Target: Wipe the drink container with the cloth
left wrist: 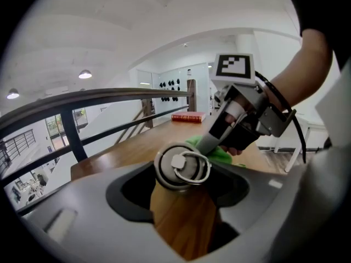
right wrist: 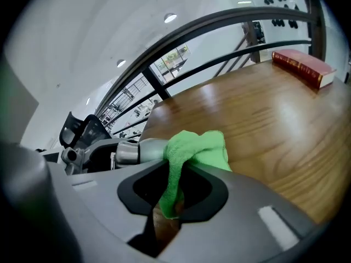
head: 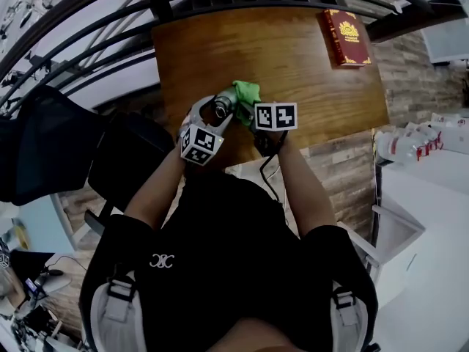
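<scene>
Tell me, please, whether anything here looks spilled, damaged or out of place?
Nothing stands out. The left gripper holds the capped drink container, the right gripper holds the green cloth against it, no spill shows on the table, and the red book lies flat near its far corner.

Cloth (right wrist: 194, 149): bright green, plain, no print; drink container (left wrist: 181, 166): dull silver-grey metal, cap and ring the same tone; table (head: 308, 64): warm brown wood with darker streaked grain and a pale sheen in places; book (head: 346, 37): deep red cover, gold ornament and gold border; left hand-held gripper (left wrist: 178, 182) and right hand-held gripper (right wrist: 173, 188): plain mid-grey shells; left marker cube (head: 199, 144) and right marker cube (head: 275, 116): white faces with black square patterns; railing (head: 88, 20): black bars; shirt (head: 234, 255): black, small white emblem; floor (head: 344, 174): grey-brown planks.
</scene>
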Demonstrator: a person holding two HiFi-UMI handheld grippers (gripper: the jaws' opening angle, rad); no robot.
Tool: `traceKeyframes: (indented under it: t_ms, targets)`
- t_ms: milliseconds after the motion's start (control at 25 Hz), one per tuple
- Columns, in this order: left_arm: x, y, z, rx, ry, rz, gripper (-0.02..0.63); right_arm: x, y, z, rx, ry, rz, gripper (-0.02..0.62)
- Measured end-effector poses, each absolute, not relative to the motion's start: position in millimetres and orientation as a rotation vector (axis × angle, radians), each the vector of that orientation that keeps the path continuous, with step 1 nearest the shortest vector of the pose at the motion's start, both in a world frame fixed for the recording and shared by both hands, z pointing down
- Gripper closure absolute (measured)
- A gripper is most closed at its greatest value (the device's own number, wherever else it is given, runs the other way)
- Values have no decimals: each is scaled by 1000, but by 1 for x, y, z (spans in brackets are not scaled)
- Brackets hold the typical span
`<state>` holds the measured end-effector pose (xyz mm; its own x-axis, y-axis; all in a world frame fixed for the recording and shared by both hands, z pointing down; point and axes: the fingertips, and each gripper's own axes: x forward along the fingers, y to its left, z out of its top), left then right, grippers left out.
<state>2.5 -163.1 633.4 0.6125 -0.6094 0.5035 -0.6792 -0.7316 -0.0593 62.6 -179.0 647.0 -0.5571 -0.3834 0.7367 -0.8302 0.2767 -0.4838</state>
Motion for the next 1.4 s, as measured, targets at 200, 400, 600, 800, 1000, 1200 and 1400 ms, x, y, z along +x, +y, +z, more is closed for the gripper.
traceKeyframes:
  t_ms: [200,400,600,800,1000,1200,1400]
  targets:
    - [3,-162,633,2658,-1102,771,287,52,-173,627,1047,-2135,1148,538]
    - [3,-163,631,2613,-1129,755,287,44,-167,618,1002,-2178,1054,538]
    - [-4,-170,630,2540,-1137,705,287,44,-163,627,1002,-2184,1142,538]
    - [-10,-178,632,2463,-1176,655,287,39,-156,637,965,-2174,1169,538]
    - [-11,-181,634,2433,-1174,638,287,46,-163,651,974,-2146,1187,538]
    - [-10,-182,635,2449,-1151,666,287,58,-176,668,981,-2107,1190,538]
    - [-9,-184,634,2462,-1137,677,287,71,-191,682,1012,-2074,1212,537]
